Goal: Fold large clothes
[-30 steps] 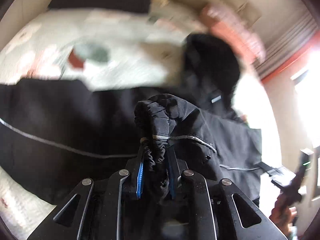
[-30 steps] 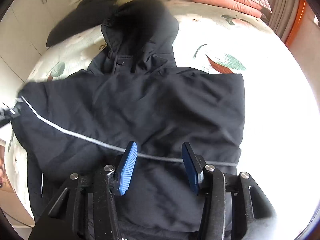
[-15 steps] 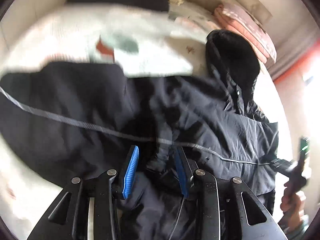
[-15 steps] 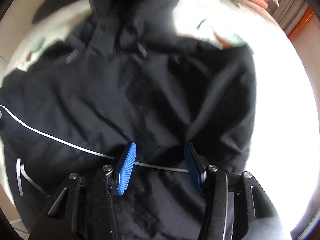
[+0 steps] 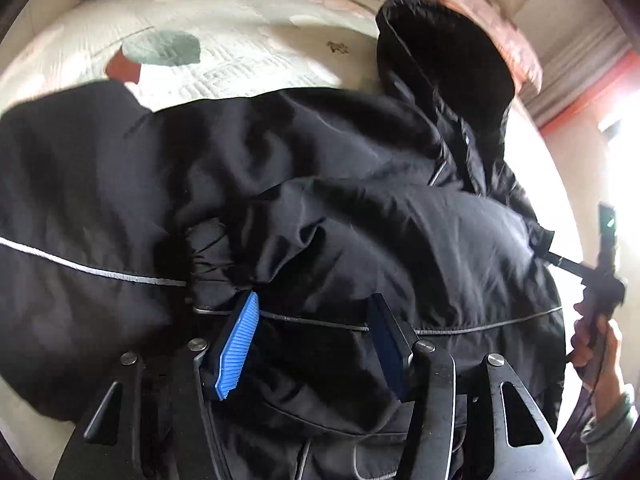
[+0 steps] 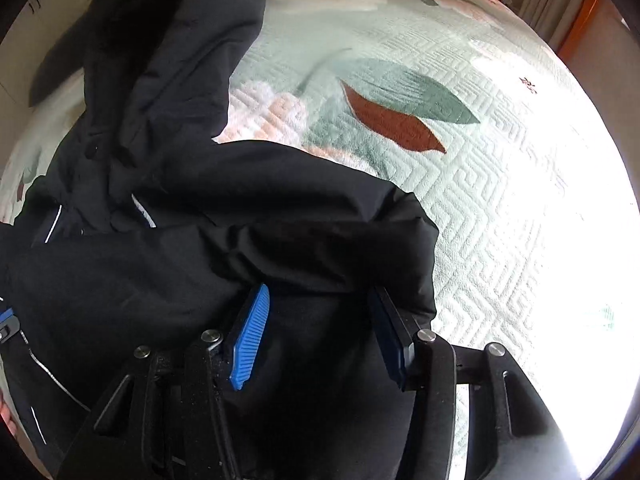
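On the bed (image 6: 500,208), over its pale quilted cover with a leaf print, a black hooded jacket (image 5: 340,208) lies spread, hood toward the head end near the pink pillows (image 5: 496,28). The left gripper (image 5: 312,340) hangs over the jacket's middle with its fingers apart, a cuffed sleeve folded across just ahead. The right gripper (image 6: 320,332) sits over the jacket's edge, fingers apart, holding nothing.
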Action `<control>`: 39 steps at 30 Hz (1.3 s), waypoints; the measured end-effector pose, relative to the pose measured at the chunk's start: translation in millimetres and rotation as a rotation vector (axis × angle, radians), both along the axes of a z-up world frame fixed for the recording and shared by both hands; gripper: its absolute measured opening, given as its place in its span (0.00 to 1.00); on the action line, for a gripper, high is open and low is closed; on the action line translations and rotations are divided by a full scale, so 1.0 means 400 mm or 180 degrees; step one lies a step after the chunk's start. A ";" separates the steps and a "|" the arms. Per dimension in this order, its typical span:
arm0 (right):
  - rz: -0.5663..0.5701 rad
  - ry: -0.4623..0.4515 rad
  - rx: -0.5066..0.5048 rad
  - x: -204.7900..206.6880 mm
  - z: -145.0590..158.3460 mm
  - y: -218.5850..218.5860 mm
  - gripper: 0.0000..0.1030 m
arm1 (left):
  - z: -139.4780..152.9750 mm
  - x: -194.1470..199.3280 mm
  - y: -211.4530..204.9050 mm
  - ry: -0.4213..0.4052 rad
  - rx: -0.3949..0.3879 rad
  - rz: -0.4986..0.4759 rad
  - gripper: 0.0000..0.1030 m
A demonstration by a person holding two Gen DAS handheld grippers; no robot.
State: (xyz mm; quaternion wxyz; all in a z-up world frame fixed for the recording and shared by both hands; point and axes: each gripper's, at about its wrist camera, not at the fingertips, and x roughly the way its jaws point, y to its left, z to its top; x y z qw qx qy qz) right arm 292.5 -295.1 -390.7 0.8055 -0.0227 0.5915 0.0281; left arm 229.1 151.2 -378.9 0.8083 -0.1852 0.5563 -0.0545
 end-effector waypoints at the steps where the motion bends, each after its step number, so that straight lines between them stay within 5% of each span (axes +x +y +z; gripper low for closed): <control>1: 0.0036 0.0004 -0.0029 -0.002 0.009 -0.001 0.53 | 0.006 0.003 0.005 0.0023 -0.0012 0.0017 0.53; 4: -0.0034 -0.0030 -0.0482 -0.013 0.057 0.016 0.53 | 0.031 0.004 0.004 0.0079 0.0094 0.0050 0.44; 7: 0.0185 -0.0153 -0.0296 -0.102 0.162 0.069 0.55 | 0.108 -0.019 -0.020 -0.0028 0.0313 0.0017 0.45; 11: 0.0546 -0.0016 -0.0061 -0.276 0.195 0.190 0.66 | 0.192 -0.079 -0.088 -0.0217 0.0147 -0.0094 0.59; 16: 0.0615 0.0330 -0.0273 -0.351 0.071 0.251 0.64 | 0.080 -0.062 -0.164 0.0099 0.0179 -0.0086 0.59; 19: 0.0598 0.0292 -0.0292 -0.354 0.079 0.251 0.68 | -0.021 -0.052 -0.154 0.0271 0.0098 0.0012 0.59; 24: 0.0506 0.0397 -0.0317 -0.319 0.117 0.267 0.70 | 0.043 -0.065 -0.136 0.0161 -0.0005 0.0012 0.59; 31: 0.0142 0.0323 -0.0212 -0.240 0.234 0.350 0.70 | 0.178 -0.155 0.161 -0.0049 0.0212 0.0505 0.59; 35: 0.0106 0.0236 -0.0186 -0.222 0.300 0.451 0.70 | 0.193 -0.214 0.469 0.0017 0.0502 0.1139 0.59; 39: 0.0249 0.0308 -0.0275 -0.201 0.312 0.573 0.70 | 0.176 -0.253 0.754 0.0024 0.0375 0.1866 0.59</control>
